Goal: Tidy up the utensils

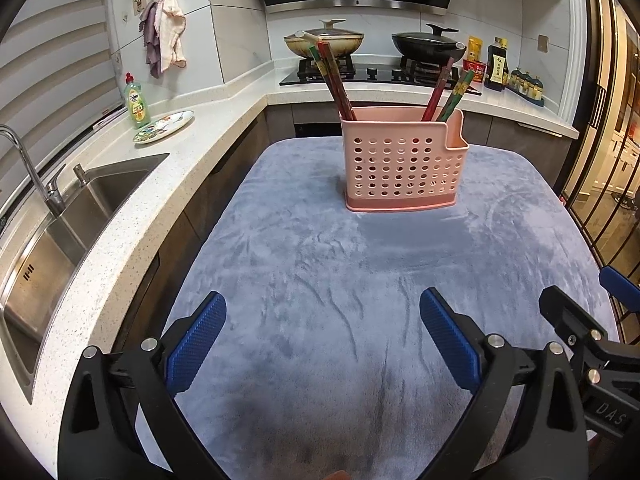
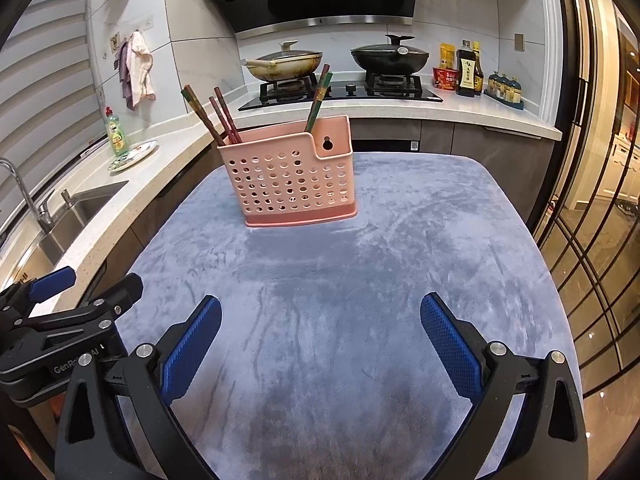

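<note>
Desk (image 1: 320, 280) covered by a blue-grey plush cloth, set beside a speckled kitchen counter (image 1: 224, 112) with sink (image 1: 72, 216) and hob behind. Pink perforated utensil holder (image 1: 400, 168) stands upright on the far part of the cloth, well apart from both tools. Red and green chopsticks (image 1: 340, 80) are seen leaning in two bunches inside it, one at each end; no loose utensils are noted on the cloth. Left gripper (image 1: 320, 336) is held low over the near cloth, jaws spread wide, nothing between them. Right gripper (image 2: 320, 336) is held likewise just beside it, jaws wide and empty. Task is judged nearly or fully done. Risks from here: the holder looks light and tall with the sticks leaning outward, so it could be tipped by a careless pass or a snag on a stick end; the soft cloth gives an uneven footing and could be dragged by a low jaw.
</note>
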Available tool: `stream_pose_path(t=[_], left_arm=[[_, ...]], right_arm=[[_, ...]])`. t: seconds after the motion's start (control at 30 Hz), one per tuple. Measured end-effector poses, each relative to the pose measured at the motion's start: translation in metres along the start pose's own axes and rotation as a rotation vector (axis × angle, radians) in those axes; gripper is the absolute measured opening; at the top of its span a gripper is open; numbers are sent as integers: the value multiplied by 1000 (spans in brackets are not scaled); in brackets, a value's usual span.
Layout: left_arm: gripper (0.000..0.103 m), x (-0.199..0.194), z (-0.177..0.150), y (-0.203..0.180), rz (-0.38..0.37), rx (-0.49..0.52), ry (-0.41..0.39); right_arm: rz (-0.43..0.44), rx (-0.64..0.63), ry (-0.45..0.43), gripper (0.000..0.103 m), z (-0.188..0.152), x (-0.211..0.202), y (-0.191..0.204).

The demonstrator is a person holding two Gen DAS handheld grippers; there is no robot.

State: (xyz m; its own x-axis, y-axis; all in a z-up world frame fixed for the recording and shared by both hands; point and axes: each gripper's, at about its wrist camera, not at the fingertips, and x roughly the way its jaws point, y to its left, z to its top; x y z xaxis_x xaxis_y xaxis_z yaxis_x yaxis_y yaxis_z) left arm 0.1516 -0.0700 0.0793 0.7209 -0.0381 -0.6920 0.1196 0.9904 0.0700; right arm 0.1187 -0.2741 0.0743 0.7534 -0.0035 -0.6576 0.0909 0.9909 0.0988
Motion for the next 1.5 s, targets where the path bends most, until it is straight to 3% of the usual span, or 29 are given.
stream_pose_path(t=[1.5], left_arm=[[95,28,32,-1,8,-22,18]], right_arm=[[-24,-22,-5,96,32,31,0]])
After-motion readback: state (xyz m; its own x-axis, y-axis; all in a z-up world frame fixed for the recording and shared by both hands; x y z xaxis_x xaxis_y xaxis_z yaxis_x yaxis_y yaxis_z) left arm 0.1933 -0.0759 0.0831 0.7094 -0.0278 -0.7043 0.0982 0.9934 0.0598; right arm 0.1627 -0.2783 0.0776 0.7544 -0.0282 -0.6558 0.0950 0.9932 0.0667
